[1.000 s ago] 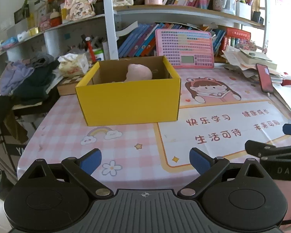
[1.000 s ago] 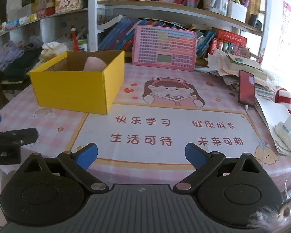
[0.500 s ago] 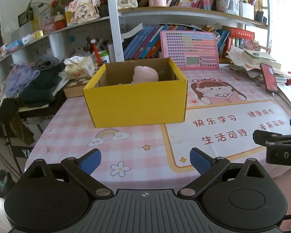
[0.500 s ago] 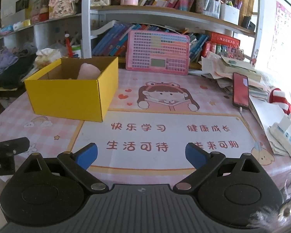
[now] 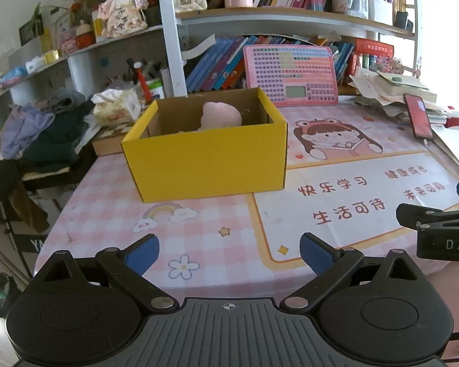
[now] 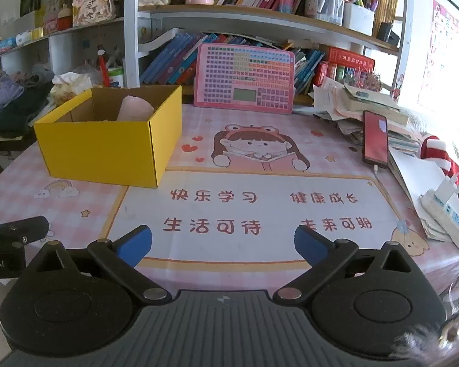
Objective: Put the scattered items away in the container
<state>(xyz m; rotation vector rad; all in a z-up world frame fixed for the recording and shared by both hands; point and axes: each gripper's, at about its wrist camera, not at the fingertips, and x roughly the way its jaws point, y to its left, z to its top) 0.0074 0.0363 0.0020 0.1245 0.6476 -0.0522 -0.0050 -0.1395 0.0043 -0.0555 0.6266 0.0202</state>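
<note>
Both claws, left [image 5: 229,252] and right [image 6: 223,241], gape empty, the right just widened; reaching far risks nudging the yellow box [image 5: 208,159] across the worktop [image 5: 107,208].

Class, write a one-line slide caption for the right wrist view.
Open right gripper hovers empty over the pink table mat; a pink soft toy sits in the yellow box.

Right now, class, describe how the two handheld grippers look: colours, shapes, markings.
Each gripper, left gripper and right gripper, has a black ribbed body, two round black housings, silver pivot screws and angled black fingers tipped with blue pads. White lettering marks their sides.
</note>
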